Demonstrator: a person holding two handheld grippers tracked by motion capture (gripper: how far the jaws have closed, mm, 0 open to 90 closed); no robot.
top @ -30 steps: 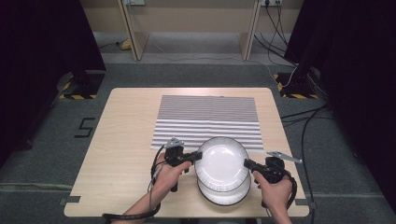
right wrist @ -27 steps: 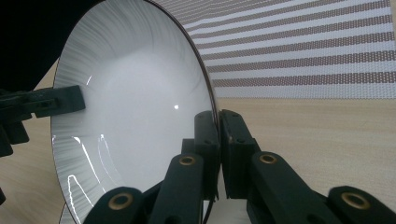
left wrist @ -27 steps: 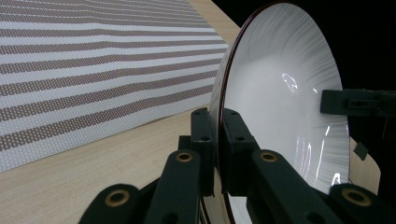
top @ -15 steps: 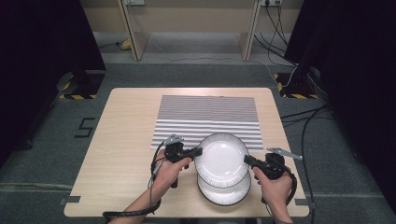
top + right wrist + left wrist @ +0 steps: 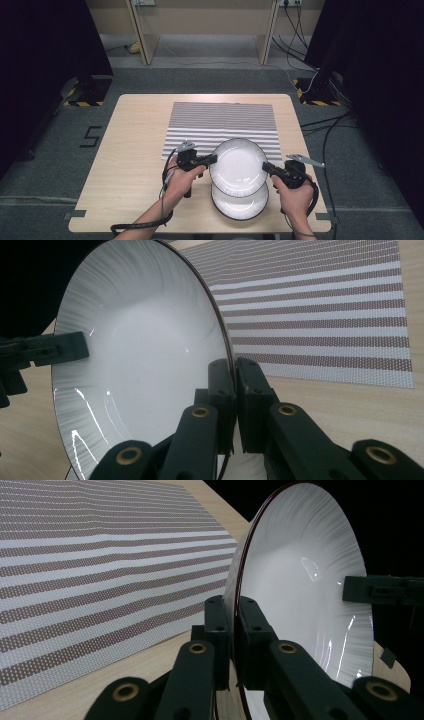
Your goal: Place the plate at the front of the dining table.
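Note:
A white plate point(image 5: 238, 166) with a dark rim hangs above the table, held by both grippers. My left gripper point(image 5: 212, 160) is shut on its left rim, and in the left gripper view the jaws point(image 5: 233, 640) pinch the plate's point(image 5: 300, 595) edge. On the right rim my right gripper point(image 5: 266, 167) is shut too; the right gripper view has the pads point(image 5: 233, 400) clamped on the plate point(image 5: 140, 355). A second white plate point(image 5: 239, 202) lies on the table below, partly hidden by the lifted one.
A striped placemat point(image 5: 222, 125) lies flat across the far middle of the wooden table point(image 5: 130, 150). Cables trail from both grippers toward the table's near edge. Dark curtains and floor cables surround the table.
Both hands have carried the lifted plate a little farther from the person, toward the placemat, so more of the lower plate shows. The grips are unchanged.

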